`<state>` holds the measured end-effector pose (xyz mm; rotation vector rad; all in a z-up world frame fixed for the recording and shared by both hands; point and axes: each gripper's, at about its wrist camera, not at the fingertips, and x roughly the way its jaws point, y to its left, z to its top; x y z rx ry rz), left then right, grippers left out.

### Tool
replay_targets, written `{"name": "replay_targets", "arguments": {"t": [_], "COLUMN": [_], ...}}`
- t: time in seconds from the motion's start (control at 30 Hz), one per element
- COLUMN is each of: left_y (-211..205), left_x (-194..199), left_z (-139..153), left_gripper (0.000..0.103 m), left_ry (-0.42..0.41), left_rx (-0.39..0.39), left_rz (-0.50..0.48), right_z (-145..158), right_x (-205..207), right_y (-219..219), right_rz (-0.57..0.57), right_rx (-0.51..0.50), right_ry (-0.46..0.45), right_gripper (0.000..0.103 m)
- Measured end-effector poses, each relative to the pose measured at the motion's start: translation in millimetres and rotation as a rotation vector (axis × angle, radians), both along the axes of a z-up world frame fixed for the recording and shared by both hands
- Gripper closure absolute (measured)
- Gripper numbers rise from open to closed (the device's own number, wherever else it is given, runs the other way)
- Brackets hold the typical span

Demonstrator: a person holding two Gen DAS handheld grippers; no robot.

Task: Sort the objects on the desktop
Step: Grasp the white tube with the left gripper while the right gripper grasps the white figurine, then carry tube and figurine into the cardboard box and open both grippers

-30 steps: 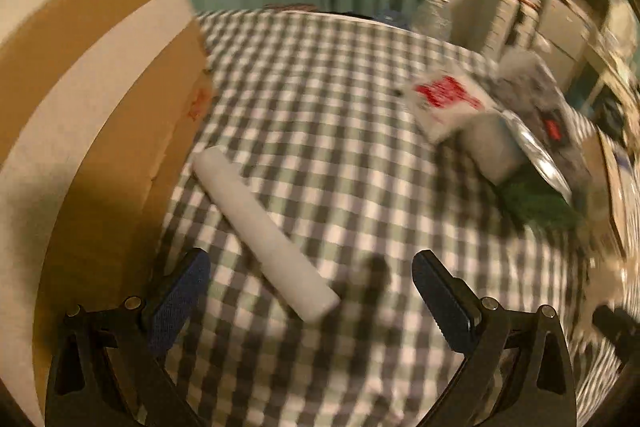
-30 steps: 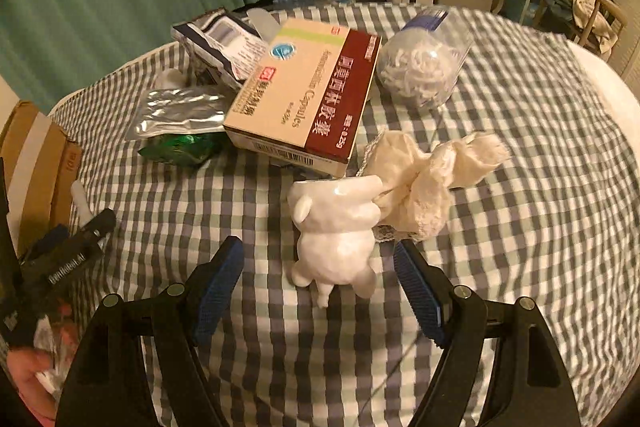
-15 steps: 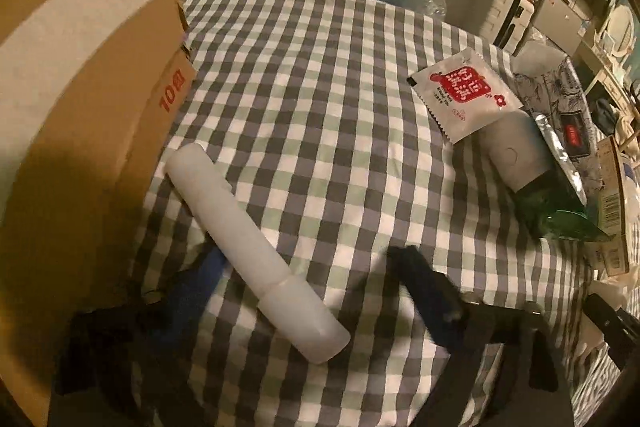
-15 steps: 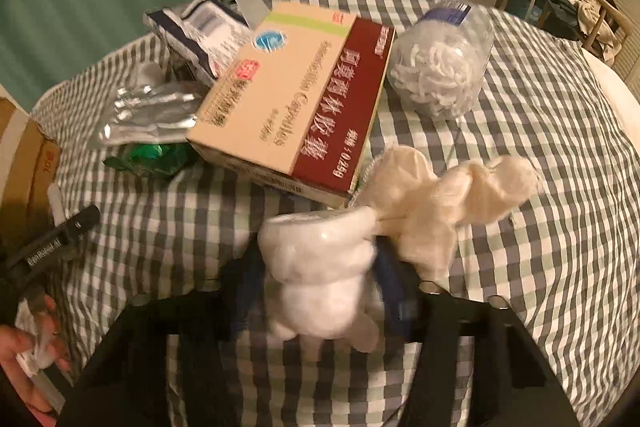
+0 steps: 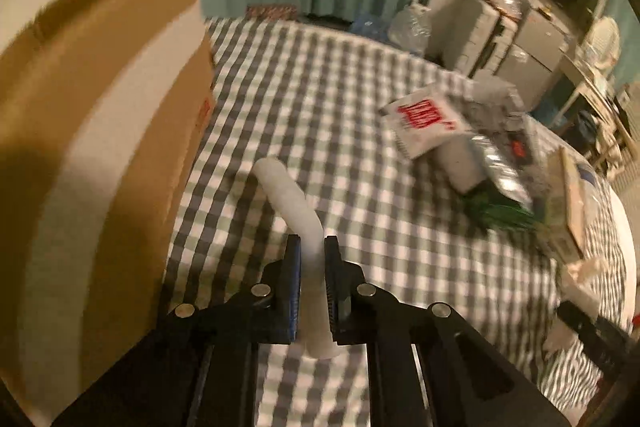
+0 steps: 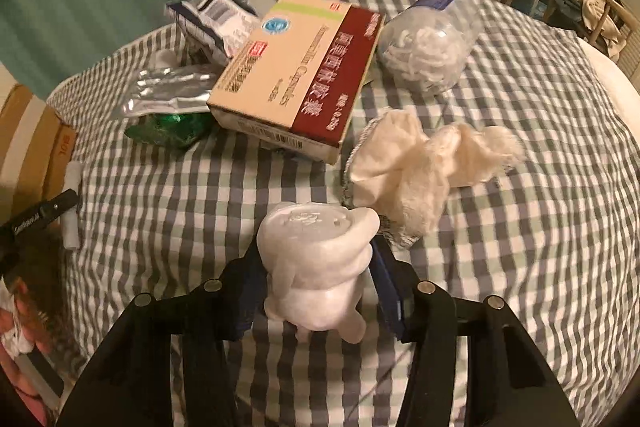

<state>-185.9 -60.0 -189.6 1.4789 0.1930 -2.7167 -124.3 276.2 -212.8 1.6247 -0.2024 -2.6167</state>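
My left gripper [image 5: 311,247] is shut on a white plastic tube [image 5: 294,203] and holds it just right of a cardboard box [image 5: 100,131]. The tube [image 6: 72,199] also shows at the left edge of the right wrist view. My right gripper [image 6: 316,259] is shut on a white bear-shaped figurine [image 6: 316,267] over the checked tablecloth [image 6: 520,247]. A cream cloth [image 6: 420,163] lies just beyond the figurine.
A medicine box [image 6: 296,75], a silver foil pack [image 6: 168,95], a green wrapper [image 6: 172,129], a blue-white pouch [image 6: 216,19] and a clear jar of white bits [image 6: 428,43] lie at the back. A red-printed sachet [image 5: 424,123] lies mid-table. Furniture stands behind.
Both grippers have shut: the left on the white tube, which now points away from me, the right on the bear figurine. Both had been open around them.
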Motion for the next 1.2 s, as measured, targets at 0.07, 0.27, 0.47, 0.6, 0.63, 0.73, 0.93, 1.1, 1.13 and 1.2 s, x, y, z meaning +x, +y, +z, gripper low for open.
{"name": "replay_targets", "arguments": {"t": [0.07, 0.27, 0.47, 0.6, 0.63, 0.73, 0.93, 1.1, 1.13, 1.2], "left_y": [6.0, 27.6, 60.5, 66.5, 70.0, 74.6, 70.4, 45.3, 38.9, 25.0], "left_x": [10.4, 37.1, 57.1, 73.7, 75.7, 87.6, 112.4, 122.4, 123.4, 124.5], "left_z": [15.0, 60.6, 116.5, 143.4, 148.2, 163.7, 188.4, 203.8, 205.5, 207.9], "left_gripper": [0.092, 0.092, 0.092, 0.092, 0.092, 0.092, 0.092, 0.092, 0.092, 0.092], "left_ry": [0.035, 0.102, 0.183, 0.212, 0.221, 0.242, 0.277, 0.297, 0.3, 0.296], "left_rx": [0.016, 0.073, 0.057, 0.068, 0.052, -0.004, -0.084, -0.077, -0.083, -0.108], "left_rz": [-0.031, -0.128, -0.207, -0.23, -0.231, -0.246, -0.264, -0.235, -0.223, -0.2], "right_z": [7.4, 37.4, 91.1, 121.6, 129.5, 149.8, 177.3, 197.6, 201.1, 206.6], "right_x": [5.6, 21.2, 40.1, 55.8, 60.1, 73.5, 95.4, 109.9, 111.6, 113.7], "right_y": [2.6, 1.5, -16.1, -27.1, -28.4, -33.6, -51.7, -82.4, -88.8, -103.2], "right_rz": [-0.01, 0.005, 0.051, 0.075, 0.08, 0.094, 0.134, 0.191, 0.202, 0.222], "right_rx": [-0.006, -0.006, -0.038, -0.043, -0.044, -0.046, -0.047, -0.033, -0.035, -0.022], "right_ry": [0.015, 0.062, 0.156, 0.211, 0.224, 0.258, 0.3, 0.331, 0.336, 0.351], "right_gripper": [0.053, 0.053, 0.053, 0.053, 0.053, 0.053, 0.053, 0.053, 0.053, 0.053]}}
